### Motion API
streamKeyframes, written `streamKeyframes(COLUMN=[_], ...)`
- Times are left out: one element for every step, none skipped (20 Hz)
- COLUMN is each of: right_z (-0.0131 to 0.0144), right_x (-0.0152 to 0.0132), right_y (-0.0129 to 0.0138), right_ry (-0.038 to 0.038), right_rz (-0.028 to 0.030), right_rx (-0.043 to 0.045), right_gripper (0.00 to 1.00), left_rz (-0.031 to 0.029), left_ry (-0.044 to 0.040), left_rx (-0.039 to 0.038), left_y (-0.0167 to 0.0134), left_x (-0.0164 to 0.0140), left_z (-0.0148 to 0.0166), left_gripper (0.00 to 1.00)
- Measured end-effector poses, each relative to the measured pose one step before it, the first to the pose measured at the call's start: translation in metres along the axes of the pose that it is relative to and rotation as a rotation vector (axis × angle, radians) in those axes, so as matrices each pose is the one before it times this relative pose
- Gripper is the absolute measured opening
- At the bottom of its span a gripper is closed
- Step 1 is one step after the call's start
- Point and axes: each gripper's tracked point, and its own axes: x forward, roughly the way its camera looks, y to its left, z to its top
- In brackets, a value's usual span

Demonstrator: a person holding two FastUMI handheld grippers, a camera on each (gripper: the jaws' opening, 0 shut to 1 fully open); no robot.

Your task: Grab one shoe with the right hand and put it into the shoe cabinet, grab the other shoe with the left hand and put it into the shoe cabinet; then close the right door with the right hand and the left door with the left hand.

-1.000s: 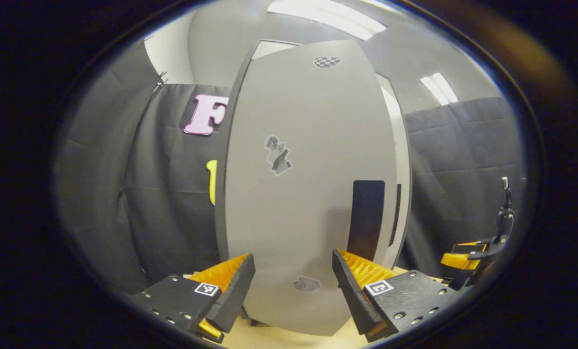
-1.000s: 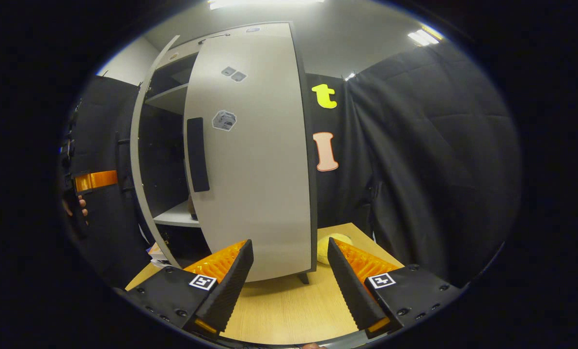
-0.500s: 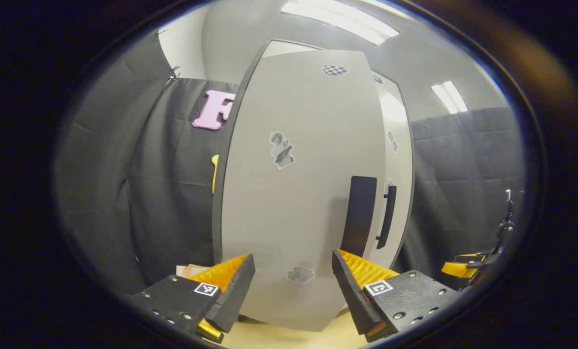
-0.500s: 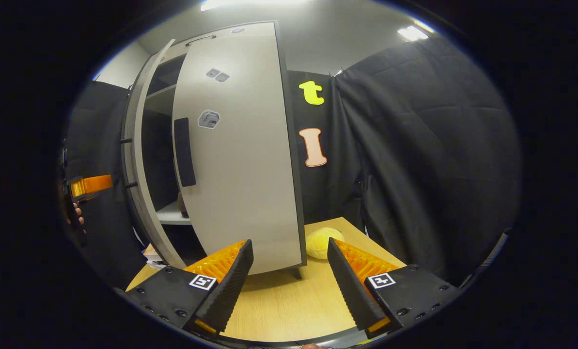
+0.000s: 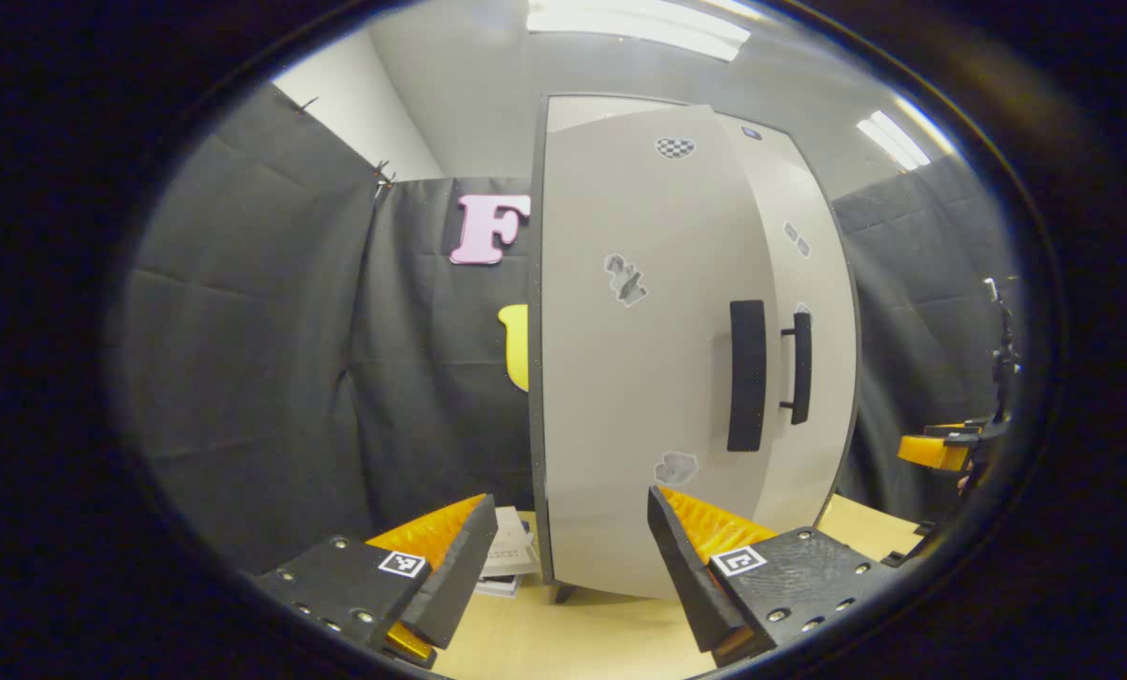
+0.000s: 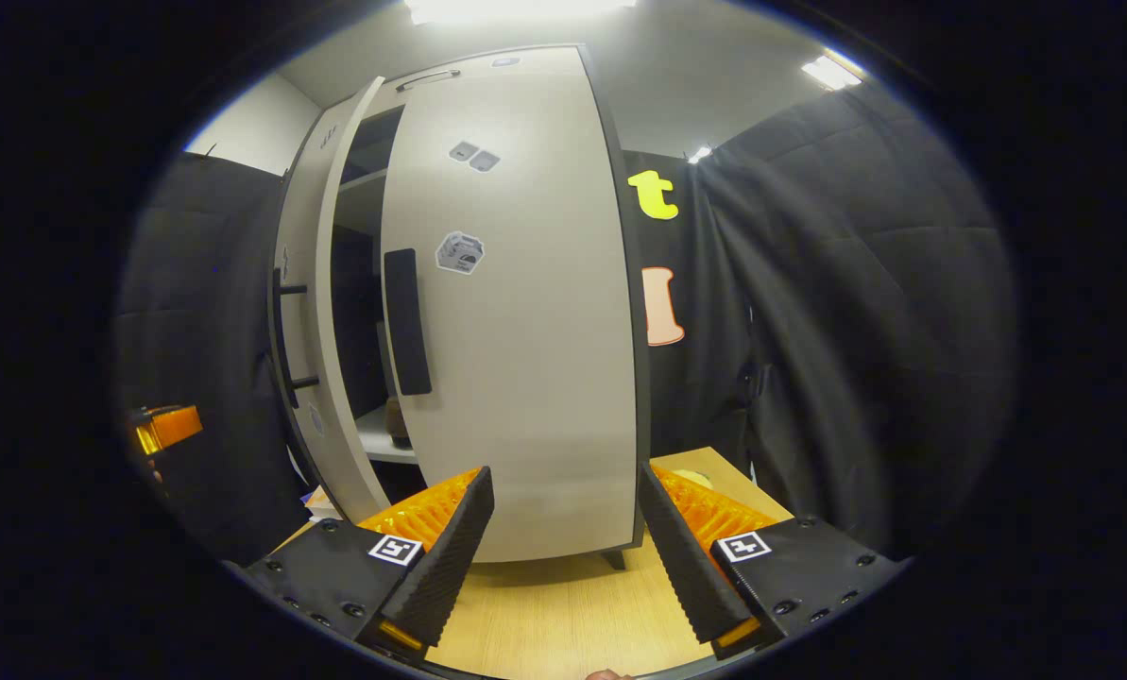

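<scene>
Both views are evenly lit from above by ceiling light panels (image 5: 639, 21) (image 6: 516, 8) that blow out to white glare. The pale cabinet doors (image 5: 634, 359) (image 6: 525, 321) look bright and sharp against dim black cloth. Fisheye distortion bows straight edges outward — most strongly near the rim. Soft shadows sit on the wooden tabletop (image 6: 563, 614) beneath the cabinet.

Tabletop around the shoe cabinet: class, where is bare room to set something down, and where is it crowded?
Bare wood lies on the table in front of the right door, between the right gripper fingers. Crowded spots: booklets by the left door, a yellow object at the cabinet's right.
</scene>
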Motion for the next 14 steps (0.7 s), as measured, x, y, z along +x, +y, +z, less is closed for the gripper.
streamKeyframes(right_z=[0.00141,0.00132,0.00087,0.00025,-0.00048,0.00043,0.0,0.00035,0.00116,0.00149,0.0013,0.00069,0.00037,0.00038], right_x=[0.00254,0.00185,0.00184,0.00131,0.00066,0.00089,0.00086,0.00127,0.00125,0.00111,0.00131,-0.00036,-0.00003,0.00024], right_y=[0.00509,0.00479,0.00419,0.00385,0.00318,0.00247,0.00126,0.0007,0.00091,0.00119,0.00119,0.00043,0.00008,0.00047], right_ry=[-0.00149,0.00009,0.00148,0.00394,0.00318,0.00209,0.00337,0.00382,0.00142,-0.00059,-0.00086,-0.00043,-0.00008,-0.00116], right_rz=[0.01302,0.01236,0.01206,0.01212,0.012,0.01022,0.00736,0.00371,0.00327,0.00465,0.00352,0.00132,-0.00016,0.0005], right_rx=[0.00026,-0.0005,-0.00261,-0.00508,-0.00786,-0.00969,-0.01052,-0.00827,-0.00266,0.00276,0.00434,0.00371,0.00245,0.00244], right_gripper=[0.93,0.93,0.93,0.93,0.98,0.98,0.98,0.97,0.97,0.98,0.98,0.98,0.98,0.98], left_rz=[0.02149,0.01808,0.01209,0.00654,0.00712,0.01245,0.01218,0.00953,0.0081,0.00992,0.00805,0.00797,0.00645,0.00437], left_ry=[0.00952,0.00717,0.00599,0.0032,-0.00072,-0.00873,-0.00992,-0.01243,-0.01155,-0.01248,-0.01048,-0.01008,-0.00632,-0.00608], left_rx=[-0.01894,-0.01808,-0.01792,-0.01468,-0.00779,0.00006,0.00219,0.00028,-0.00127,-0.00195,-0.00096,0.001,0.00225,0.00255], left_y=[0.00091,0.00033,0.00045,0.00031,0.00161,0.00502,0.00578,0.00449,0.00398,0.00402,0.00358,0.0047,0.00313,0.00251], left_x=[-0.00686,-0.00593,-0.00405,-0.00326,-0.00064,-0.00028,0.0003,0.00104,0.00186,0.00164,0.00128,-0.00008,0.00067,-0.00112], left_z=[-0.01152,-0.01004,-0.00675,-0.00498,-0.0005,0.00203,0.00523,0.00421,0.00468,0.00485,0.00466,0.00319,0.00356,0.00145], left_gripper=[0.98,0.98,0.98,0.98,0.98,0.98,0.93,0.93,0.98,0.93,0.93,0.93,0.93,0.98])
